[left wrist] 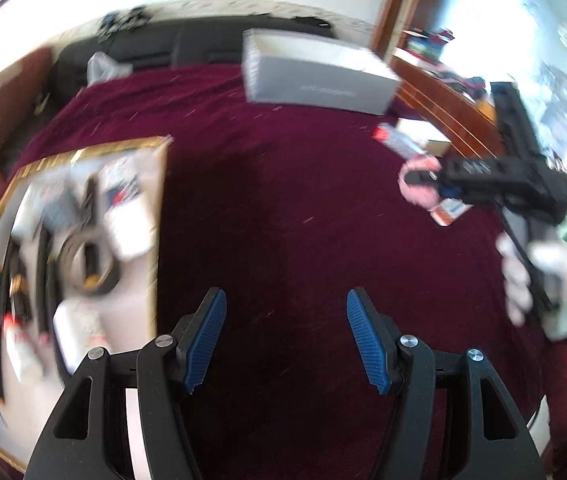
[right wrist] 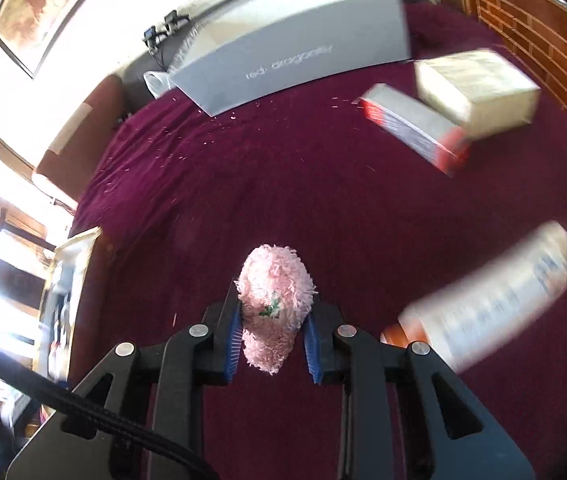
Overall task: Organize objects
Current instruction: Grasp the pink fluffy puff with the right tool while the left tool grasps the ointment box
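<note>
**Inspector:** Count the items on the maroon bed cover (right wrist: 283, 184).

**Assistant:** One large grey box (right wrist: 295, 40) with pale lettering at the far edge. Near it, one cream box (right wrist: 479, 88) and one grey carton with red ends (right wrist: 411, 132), the two touching. One blurred white carton (right wrist: 495, 300) lies nearer, on the right. One gold-rimmed tray (left wrist: 159, 216) sits on the left, holding cables and small packets — too blurred to count.

**Inspector:** And the task's thing?

**Assistant:** One pink fluffy item (right wrist: 273, 304), shaggy like chenille, oblong, with a small green mark on its upper face. It sits between the blue pads of the right gripper (right wrist: 273, 340), its far end sticking out beyond the fingertips, above the cover's middle.

**Inspector:** State of the jaws?

**Assistant:** The right jaws are clenched on the pink item, pads pressing both its sides. The left gripper (left wrist: 285, 340) has its jaws released, standing apart with only cover between them. A white-gloved hand (left wrist: 539, 292) holds the right gripper's handle — seen from the left wrist view.
</note>
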